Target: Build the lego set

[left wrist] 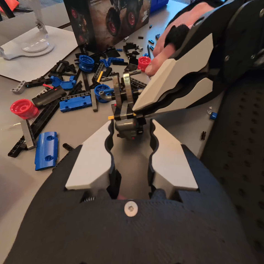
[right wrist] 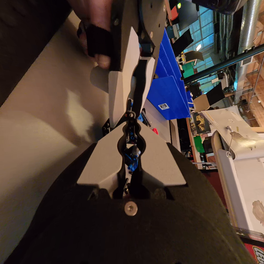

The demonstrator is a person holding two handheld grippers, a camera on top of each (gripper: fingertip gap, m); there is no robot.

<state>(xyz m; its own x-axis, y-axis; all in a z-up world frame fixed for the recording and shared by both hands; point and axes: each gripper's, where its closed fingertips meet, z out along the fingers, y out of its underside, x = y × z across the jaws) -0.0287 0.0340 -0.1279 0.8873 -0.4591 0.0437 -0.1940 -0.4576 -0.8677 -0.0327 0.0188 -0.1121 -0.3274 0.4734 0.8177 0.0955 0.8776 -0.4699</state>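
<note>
Grey counter carries loose parts far left. The left gripper stands wide open and empty, just short of the upright assembly, which the right gripper pinches from the right.

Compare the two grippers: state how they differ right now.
The left gripper is open, its fingers apart around the grey-and-black assembly without clamping it; the right gripper is shut on that assembly. The left points straight ahead; the right angles in from the side. Both have grey fingers with wavy black pads.
</note>
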